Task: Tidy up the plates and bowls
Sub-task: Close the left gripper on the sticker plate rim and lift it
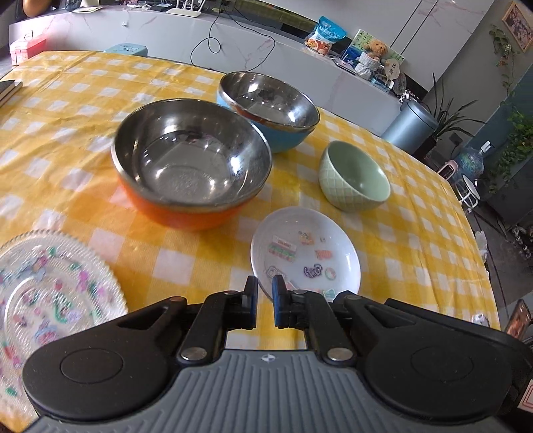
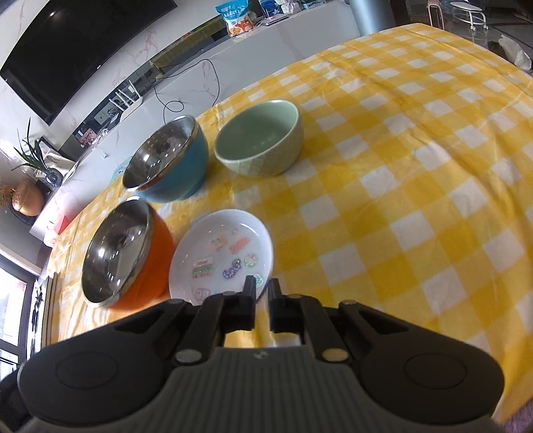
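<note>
An orange steel-lined bowl (image 1: 186, 173) (image 2: 126, 253), a blue steel-lined bowl (image 1: 269, 106) (image 2: 166, 160), a pale green ceramic bowl (image 1: 353, 176) (image 2: 260, 140) and a small white sticker plate (image 1: 306, 253) (image 2: 220, 256) sit on the yellow checked tablecloth (image 1: 416, 233) (image 2: 399, 200). A patterned glass plate (image 1: 50, 293) lies at the left in the left wrist view. My left gripper (image 1: 265, 289) is nearly shut and empty, just short of the white plate's near rim. My right gripper (image 2: 263, 289) is nearly shut and empty at the white plate's near right rim.
A grey bin (image 1: 409, 123) and plants stand beyond the table's far right edge. A white counter (image 1: 233, 36) with cables and a snack bag (image 2: 236, 16) runs behind the table. A dark book edge (image 1: 8, 90) lies at the far left.
</note>
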A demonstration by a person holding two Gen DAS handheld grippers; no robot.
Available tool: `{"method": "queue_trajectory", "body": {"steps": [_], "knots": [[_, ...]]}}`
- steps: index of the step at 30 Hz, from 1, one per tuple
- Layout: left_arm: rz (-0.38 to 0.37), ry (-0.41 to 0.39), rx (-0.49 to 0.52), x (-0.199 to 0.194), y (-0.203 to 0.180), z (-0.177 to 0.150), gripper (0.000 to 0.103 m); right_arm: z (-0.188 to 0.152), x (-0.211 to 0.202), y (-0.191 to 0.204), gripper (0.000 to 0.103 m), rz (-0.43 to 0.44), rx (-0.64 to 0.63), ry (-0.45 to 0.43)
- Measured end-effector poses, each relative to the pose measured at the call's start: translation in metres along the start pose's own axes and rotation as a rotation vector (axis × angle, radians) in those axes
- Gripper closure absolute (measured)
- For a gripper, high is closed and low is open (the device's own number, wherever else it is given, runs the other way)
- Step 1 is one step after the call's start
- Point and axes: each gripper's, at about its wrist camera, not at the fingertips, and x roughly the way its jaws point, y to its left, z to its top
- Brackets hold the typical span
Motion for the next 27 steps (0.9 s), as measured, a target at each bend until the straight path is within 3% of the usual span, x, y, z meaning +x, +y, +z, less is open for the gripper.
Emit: {"method": "queue_trajectory", "body": {"steps": [6,17,27], "knots": [[-0.003,0.011,-0.014,-0.028,0.014,-0.017,0.094,-0.029,-0.023,0.001,0.098,0.011,0.014,0.037],[0.032,-0.061,-0.048,-0.078,0.050,-0.030,0.094,-0.075,-0.046,0.035,0.099,0.068,-0.049,0.079],[0.057,-0.095,-0.157,-0.109,0.102,-0.037,0.094,-0.101,-0.046,0.078,0.099,0.125,-0.129,0.117]]}}
